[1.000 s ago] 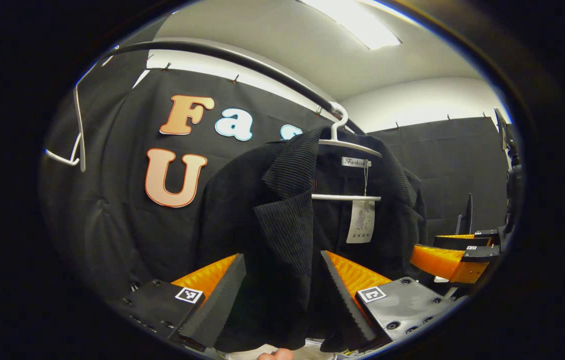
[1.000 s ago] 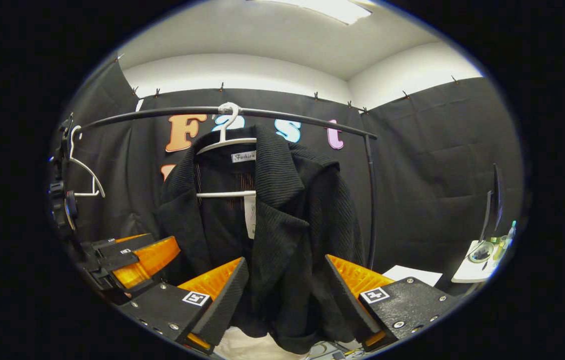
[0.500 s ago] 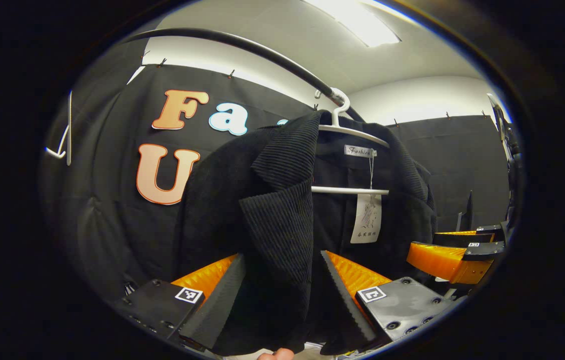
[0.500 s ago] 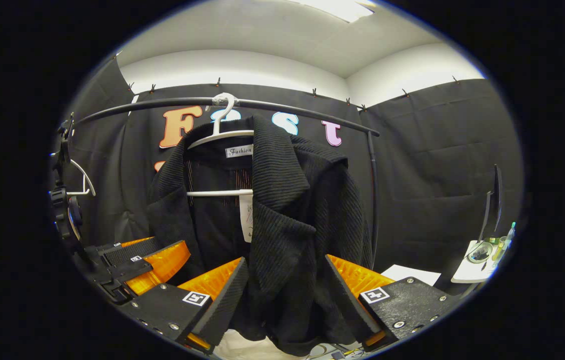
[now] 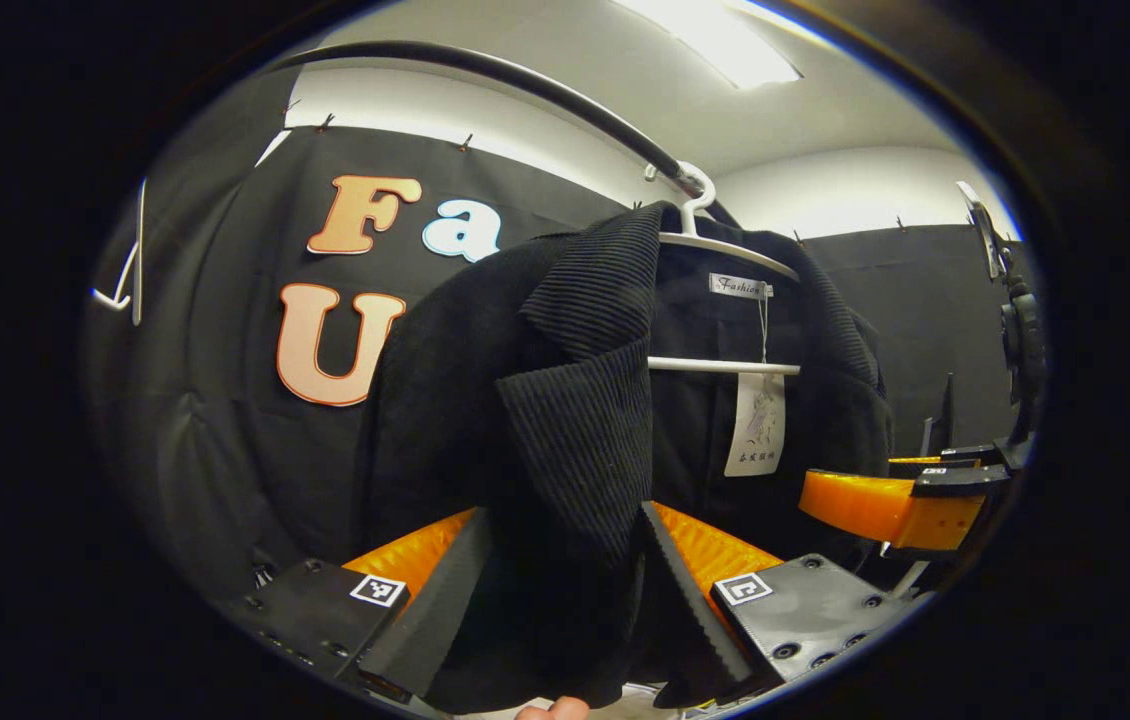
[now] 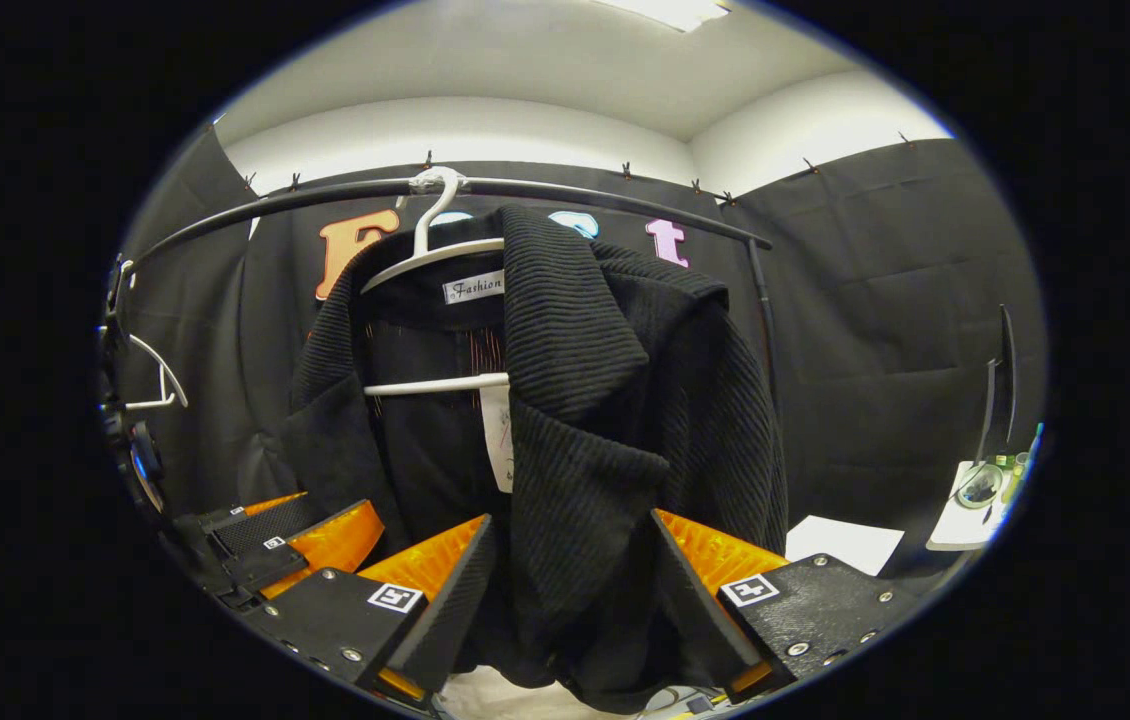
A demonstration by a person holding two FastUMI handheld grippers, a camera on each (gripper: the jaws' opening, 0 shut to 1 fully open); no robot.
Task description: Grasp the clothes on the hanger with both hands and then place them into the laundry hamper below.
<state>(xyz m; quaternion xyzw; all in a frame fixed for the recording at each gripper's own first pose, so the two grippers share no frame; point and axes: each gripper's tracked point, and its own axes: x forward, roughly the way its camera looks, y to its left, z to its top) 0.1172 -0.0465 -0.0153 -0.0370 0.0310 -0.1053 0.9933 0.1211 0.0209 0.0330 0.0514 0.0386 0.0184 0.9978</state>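
Black jacket point(image 5: 565, 430) hangs on white hanger point(image 6: 425, 250) at rail; left gripper point(image 5: 565, 600) & right gripper point(image 6: 565, 600) both spread, lapels betw. fingers, unclamped; advise deeper bite, clamp together, lift evenly

The black ribbed jacket point(image 5: 565, 420) runs off the bottom of the left gripper view, hem unseen. Its lapel drapes between the left hand-held gripper point(image 5: 562, 570) fingers, and whether they press the cloth cannot be told. Same story in the right gripper view: the jacket point(image 6: 585, 440) hangs between the right hand-held gripper point(image 6: 565, 585) fingers, contact unclear. The white plastic hanger point(image 6: 435, 300) is mostly buried under the collar. The paper tag point(image 5: 755, 425) is too small to make out. Small items on the desk point(image 6: 965, 515) at the right edge are blurred and cropped.
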